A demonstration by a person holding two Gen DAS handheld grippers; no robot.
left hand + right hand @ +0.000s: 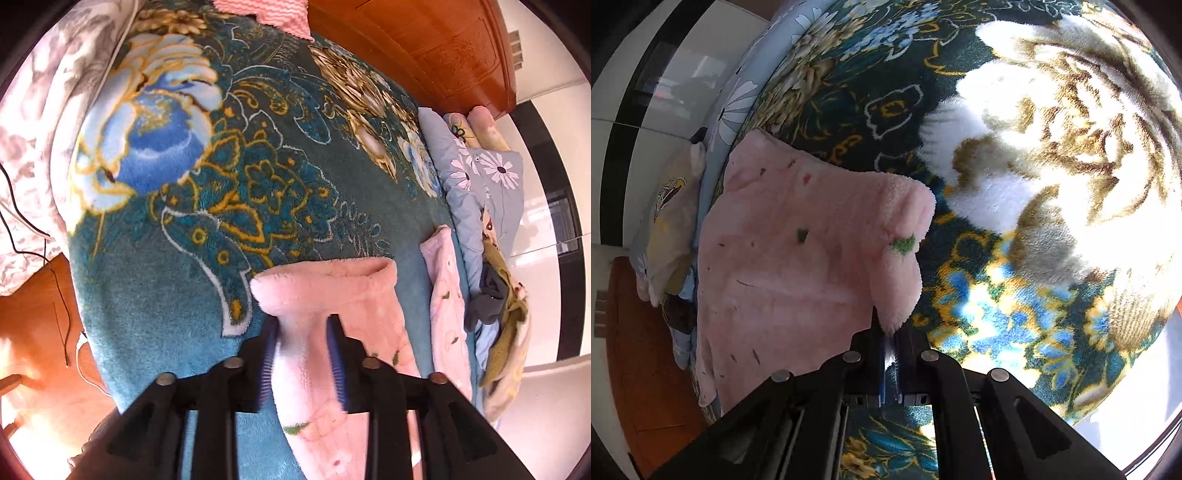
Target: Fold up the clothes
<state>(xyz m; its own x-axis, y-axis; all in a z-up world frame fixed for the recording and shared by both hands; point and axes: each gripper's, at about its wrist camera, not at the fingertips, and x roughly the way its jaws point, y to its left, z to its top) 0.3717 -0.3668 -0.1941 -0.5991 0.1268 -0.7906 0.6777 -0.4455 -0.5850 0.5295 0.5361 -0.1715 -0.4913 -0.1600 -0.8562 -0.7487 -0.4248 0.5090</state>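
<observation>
A pink fleece garment [343, 295] with small flower prints lies on a teal flowered blanket [229, 177] that covers a bed. My left gripper [304, 328] is shut on a folded edge of the garment, with pink fabric bunched between its blue pads. In the right wrist view the same pink garment [798, 258] spreads to the left. My right gripper [888, 332] is shut on a corner of it, which hangs lifted over the blanket [1015, 147].
A pile of other clothes and a grey daisy-print quilt [491, 177] lies along the bed's edge. A wooden headboard [424, 44] stands behind. A grey-flowered pillow [40, 110] and a black cable [33, 236] are at the left. Wooden floor [646, 369] shows beside the bed.
</observation>
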